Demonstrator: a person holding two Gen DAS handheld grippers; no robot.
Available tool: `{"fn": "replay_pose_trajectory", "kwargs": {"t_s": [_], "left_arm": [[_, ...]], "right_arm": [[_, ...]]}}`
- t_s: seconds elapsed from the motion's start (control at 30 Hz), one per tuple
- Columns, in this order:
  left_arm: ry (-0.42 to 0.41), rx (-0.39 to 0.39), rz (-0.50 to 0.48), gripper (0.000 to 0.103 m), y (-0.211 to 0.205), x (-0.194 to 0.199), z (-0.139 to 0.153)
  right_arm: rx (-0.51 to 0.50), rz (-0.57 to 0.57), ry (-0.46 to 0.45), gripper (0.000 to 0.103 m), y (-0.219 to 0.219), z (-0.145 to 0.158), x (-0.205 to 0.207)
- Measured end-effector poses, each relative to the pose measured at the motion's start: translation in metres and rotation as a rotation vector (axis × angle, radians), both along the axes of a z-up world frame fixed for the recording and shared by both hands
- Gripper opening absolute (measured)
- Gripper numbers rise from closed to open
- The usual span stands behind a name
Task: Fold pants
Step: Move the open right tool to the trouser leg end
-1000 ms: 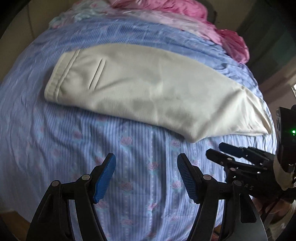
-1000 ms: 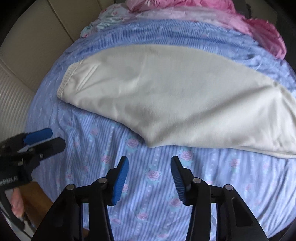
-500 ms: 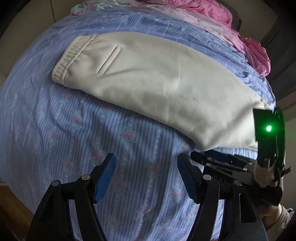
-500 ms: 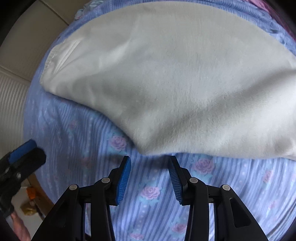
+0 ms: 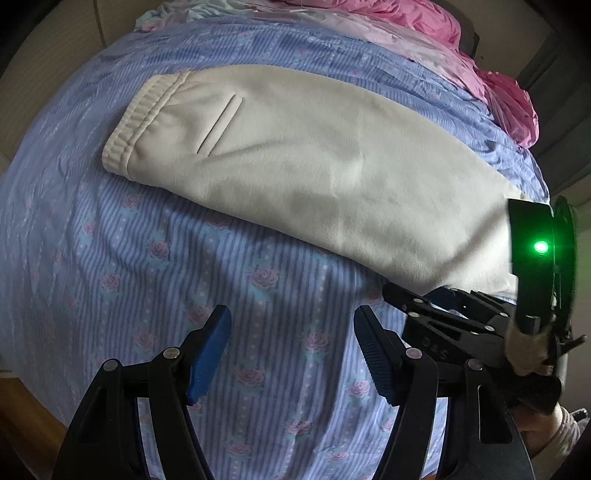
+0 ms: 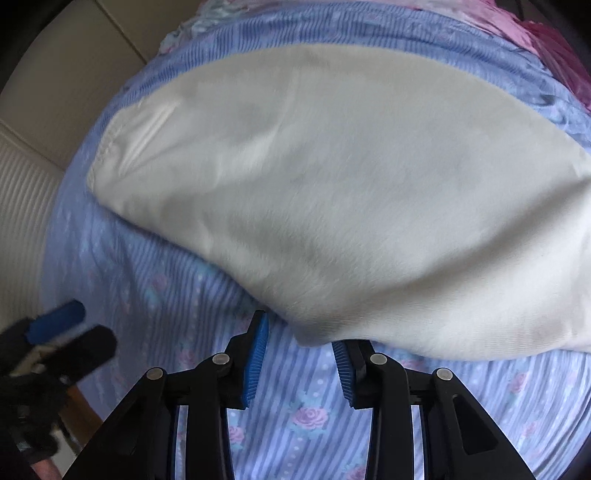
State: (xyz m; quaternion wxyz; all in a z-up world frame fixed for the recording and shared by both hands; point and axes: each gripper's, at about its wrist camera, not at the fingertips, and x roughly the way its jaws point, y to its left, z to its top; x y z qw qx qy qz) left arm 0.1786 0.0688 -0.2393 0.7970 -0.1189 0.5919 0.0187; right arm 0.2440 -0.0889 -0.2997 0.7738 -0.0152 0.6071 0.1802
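Observation:
Cream pants (image 5: 314, 162) lie flat across the bed, folded lengthwise, with the elastic waistband (image 5: 136, 122) at the left and the leg end at the right. In the right wrist view the pants (image 6: 351, 192) fill most of the frame. My left gripper (image 5: 291, 350) is open and empty above the bedsheet, short of the pants' near edge. My right gripper (image 6: 300, 354) is open, its fingertips at the near edge of the pants, the fabric's lower corner just between and above the jaws. It also shows in the left wrist view (image 5: 443, 314) at the right.
The bed has a blue striped sheet with roses (image 5: 147, 258). A pink quilt (image 5: 424, 26) is bunched at the far side. A cream wall and ribbed panel (image 6: 22, 206) stand to the left. My left gripper shows blurred at the lower left of the right wrist view (image 6: 62, 332).
My right gripper has moved forward and down to the pants' near edge. My left gripper has shifted a little closer to the pants. Both stay open.

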Motion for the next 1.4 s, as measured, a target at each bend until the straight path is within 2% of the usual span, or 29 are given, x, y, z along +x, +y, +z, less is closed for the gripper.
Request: {"fn": "replay_pose_trajectory", "kwargs": {"t_s": [0.03, 0.07, 0.13, 0.23, 0.33, 0.47, 0.53, 0.6, 0.63, 0.67, 0.73, 0.9, 0.93, 1.03, 1.17, 1.4], "left_arm": [[0.000, 0.001, -0.002, 0.067, 0.000, 0.000, 0.000], [0.002, 0.003, -0.006, 0.067, 0.001, 0.000, 0.001], [0.003, 0.001, -0.008, 0.067, 0.001, 0.000, 0.002], [0.012, 0.002, -0.011, 0.067, 0.000, 0.001, 0.003], [0.027, 0.028, -0.026, 0.067, -0.009, 0.006, 0.002], [0.028, 0.083, -0.076, 0.067, -0.031, 0.011, 0.009], [0.017, 0.103, -0.100, 0.067, -0.047, 0.013, 0.016], [-0.001, 0.112, -0.119, 0.068, -0.065, 0.015, 0.026], [-0.012, 0.114, -0.130, 0.068, -0.075, 0.016, 0.031], [-0.020, 0.111, -0.139, 0.068, -0.082, 0.017, 0.035], [-0.046, 0.100, -0.174, 0.068, -0.113, 0.020, 0.047], [-0.097, 0.067, -0.291, 0.068, -0.195, 0.034, 0.070], [-0.106, 0.060, -0.330, 0.068, -0.217, 0.038, 0.073], [-0.123, 0.050, -0.421, 0.068, -0.270, 0.047, 0.075], [-0.132, 0.015, -0.504, 0.068, -0.337, 0.059, 0.077], [-0.164, -0.005, -0.631, 0.068, -0.431, 0.081, 0.075]], "right_arm": [[-0.021, 0.002, 0.001, 0.034, 0.004, -0.004, 0.000], [-0.032, -0.002, 0.000, 0.026, 0.005, -0.007, 0.002], [-0.052, -0.031, -0.016, 0.016, 0.006, -0.005, 0.005], [-0.009, -0.050, -0.010, 0.013, -0.001, 0.005, 0.002], [-0.018, -0.011, 0.036, 0.005, -0.001, 0.000, -0.007], [-0.021, -0.013, 0.096, 0.005, -0.006, -0.014, -0.012], [0.023, -0.038, 0.098, 0.007, -0.019, -0.002, -0.017], [0.029, -0.029, 0.047, 0.009, -0.032, 0.017, -0.024], [0.020, -0.029, 0.017, 0.017, -0.041, 0.028, -0.026], [0.014, -0.031, -0.016, 0.030, -0.051, 0.039, -0.029], [0.010, -0.054, -0.096, 0.041, -0.082, 0.066, -0.034], [-0.037, -0.177, -0.226, 0.041, -0.187, 0.116, -0.032], [-0.045, -0.204, -0.238, 0.041, -0.197, 0.118, -0.032], [-0.079, -0.333, -0.277, 0.041, -0.276, 0.130, -0.037], [-0.122, -0.466, -0.285, 0.041, -0.362, 0.132, -0.041], [-0.185, -0.557, -0.327, 0.041, -0.464, 0.135, -0.030]]}}
